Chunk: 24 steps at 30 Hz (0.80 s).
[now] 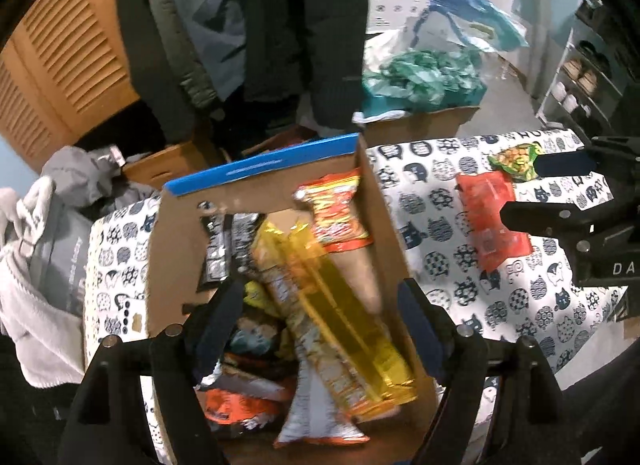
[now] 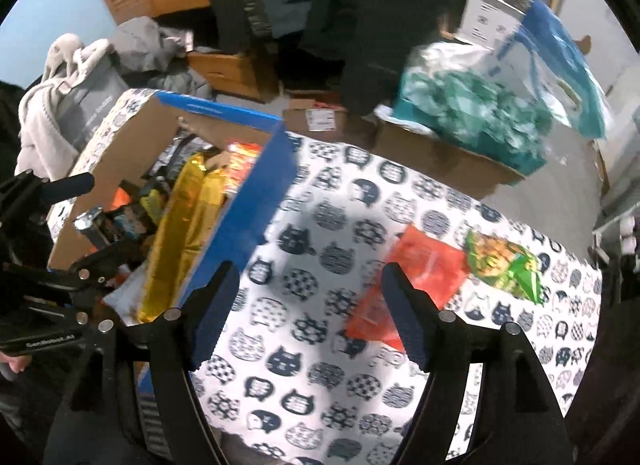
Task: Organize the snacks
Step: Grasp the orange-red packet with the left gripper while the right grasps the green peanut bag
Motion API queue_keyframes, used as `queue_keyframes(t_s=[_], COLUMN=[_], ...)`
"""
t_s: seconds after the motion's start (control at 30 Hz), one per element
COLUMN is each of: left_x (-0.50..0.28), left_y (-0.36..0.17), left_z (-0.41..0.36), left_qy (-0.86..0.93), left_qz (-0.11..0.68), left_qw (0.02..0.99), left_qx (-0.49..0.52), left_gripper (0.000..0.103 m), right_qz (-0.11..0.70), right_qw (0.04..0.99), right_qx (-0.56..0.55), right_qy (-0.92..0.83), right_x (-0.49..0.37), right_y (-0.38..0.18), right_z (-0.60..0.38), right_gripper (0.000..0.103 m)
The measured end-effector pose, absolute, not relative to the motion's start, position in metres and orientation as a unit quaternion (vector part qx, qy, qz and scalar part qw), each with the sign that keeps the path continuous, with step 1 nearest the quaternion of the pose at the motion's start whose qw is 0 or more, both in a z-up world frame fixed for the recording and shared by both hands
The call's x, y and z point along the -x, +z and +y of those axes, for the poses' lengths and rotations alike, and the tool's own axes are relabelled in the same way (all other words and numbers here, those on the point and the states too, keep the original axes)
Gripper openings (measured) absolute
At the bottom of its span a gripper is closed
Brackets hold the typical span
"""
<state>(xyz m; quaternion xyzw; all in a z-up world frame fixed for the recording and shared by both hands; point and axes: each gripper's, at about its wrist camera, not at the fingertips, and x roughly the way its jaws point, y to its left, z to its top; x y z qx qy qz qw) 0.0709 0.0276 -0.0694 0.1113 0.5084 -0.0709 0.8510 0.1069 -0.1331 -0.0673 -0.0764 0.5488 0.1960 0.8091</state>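
Observation:
A cardboard box (image 1: 376, 201) with a blue rim stands on the cat-print tablecloth (image 2: 320, 345). It holds several snack packets, among them a long gold packet (image 1: 344, 305), an orange-red one (image 1: 336, 213) and black ones (image 1: 218, 249). My left gripper (image 1: 320, 321) hangs open above the box contents and grips nothing. It also shows at the left of the right wrist view as the left gripper (image 2: 92, 221). My right gripper (image 2: 308, 297) is open over bare cloth beside the box's blue wall (image 2: 248, 221). A red packet (image 2: 424, 269) and a green packet (image 2: 504, 261) lie on the cloth just right of it.
Behind the table stand floor cartons (image 2: 440, 153) with teal plastic (image 2: 472, 105) and a blue bag (image 2: 560, 61). Dark coats (image 1: 304, 25) hang at the back. Grey laundry (image 1: 36, 265) lies at the left, and a shoe shelf (image 1: 580, 81) stands at the right.

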Motion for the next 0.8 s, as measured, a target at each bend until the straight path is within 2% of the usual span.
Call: queue_keyframes(t_s=[0.47, 0.8], left_x=[-0.091, -0.124], left_y=[-0.083, -0.098], left_z=[-0.046, -0.090], left_qy=[-0.111, -0.129], left_qz=[0.527, 0.543], left_qw=[0.829, 0.812], left_qx=[-0.149, -0.173], left_gripper=[0.081, 0.081], right_qz=[0.569, 0.595], right_qw=[0.803, 0.780], right_qx=[0.079, 0.122], right_qy=[0.159, 0.150], right_x=[-0.112, -0.157], right_y=[-0.091, -0.118], right_z=[-0.218, -0.283], right_gripper=[0.076, 0.076])
